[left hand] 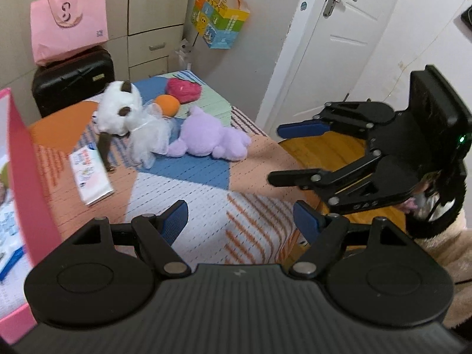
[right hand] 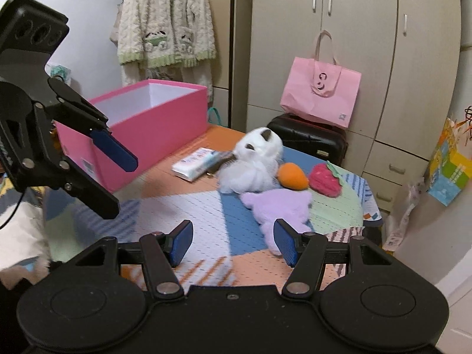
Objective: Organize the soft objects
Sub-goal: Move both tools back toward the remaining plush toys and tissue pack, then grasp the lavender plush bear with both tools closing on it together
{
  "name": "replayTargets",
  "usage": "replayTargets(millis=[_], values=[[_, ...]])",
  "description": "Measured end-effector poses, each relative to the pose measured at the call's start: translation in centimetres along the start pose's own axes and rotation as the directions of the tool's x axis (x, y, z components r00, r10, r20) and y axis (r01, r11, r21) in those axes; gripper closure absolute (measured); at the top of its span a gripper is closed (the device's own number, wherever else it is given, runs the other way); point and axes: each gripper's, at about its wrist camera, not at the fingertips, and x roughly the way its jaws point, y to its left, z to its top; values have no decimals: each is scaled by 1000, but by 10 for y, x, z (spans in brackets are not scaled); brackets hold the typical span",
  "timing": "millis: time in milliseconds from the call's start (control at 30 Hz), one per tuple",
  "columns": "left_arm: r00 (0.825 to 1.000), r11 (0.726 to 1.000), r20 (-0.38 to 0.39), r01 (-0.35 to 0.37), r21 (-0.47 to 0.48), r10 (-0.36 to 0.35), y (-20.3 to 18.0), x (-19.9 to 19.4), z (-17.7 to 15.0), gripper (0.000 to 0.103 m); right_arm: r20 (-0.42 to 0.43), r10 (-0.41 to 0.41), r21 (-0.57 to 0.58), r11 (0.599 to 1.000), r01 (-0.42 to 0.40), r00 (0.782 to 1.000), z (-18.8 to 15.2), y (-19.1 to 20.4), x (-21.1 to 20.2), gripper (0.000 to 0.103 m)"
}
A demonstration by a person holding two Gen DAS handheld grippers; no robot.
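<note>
Right wrist view: right gripper [right hand: 233,243] gapes empty near the purple plush [right hand: 280,206]. Left gripper [left hand: 242,221] is spread too. Pinch its thick body, then lift toward the pink box [right hand: 165,118].

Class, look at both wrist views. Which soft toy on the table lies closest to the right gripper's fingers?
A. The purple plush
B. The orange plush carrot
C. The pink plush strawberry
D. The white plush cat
A: in the right wrist view the purple plush lies just ahead of the open right gripper, while the white plush cat, orange plush carrot and pink plush strawberry sit farther back.
</note>
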Motion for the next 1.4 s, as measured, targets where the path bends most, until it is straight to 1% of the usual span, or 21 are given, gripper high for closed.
replayTargets(millis=[133,300,533,633,700,867,967,1100,1133,1167,1233,1400], values=[[1000,1000,13,2,-24,-2,6,22,2,25,11,-16,-1,1000,16,1000,-7,-10,17,37],[999,995,26,22,-96,-20,19,51,9,27,21,-37,-23,999,37,999,-15,-20,35,37],[997,982,77,39,-184,-25,31,82,19,27,2,-77,-37,996,77,997,-23,-34,60,35],[996,977,88,19,-213,0,34,96,22,28,-19,-59,-22,998,58,998,-22,-40,68,35],[995,972,97,7,-236,16,36,105,24,28,-18,-35,-22,999,35,999,-20,-43,73,35],[990,959,127,-27,-282,65,41,120,29,28,-21,-28,-47,999,27,999,-14,-46,86,35],[989,946,133,-15,-323,61,44,128,29,29,-38,-20,-24,1000,19,999,-14,-50,96,35],[989,933,136,2,-360,51,44,138,27,36,-41,6,35,999,-4,999,-18,-52,102,36],[988,932,142,-4,-362,59,43,140,27,36,-37,7,52,999,-5,999,-19,-53,102,39],[987,933,146,-16,-359,73,41,141,27,39,-38,11,68,998,-8,999,-19,-53,102,41],[982,936,157,-40,-350,101,36,142,26,40,-33,5,98,995,-2,999,-22,-52,102,43],[974,940,185,-61,-337,129,29,143,22,41,-18,-34,135,990,36,999,-26,-45,101,45]])
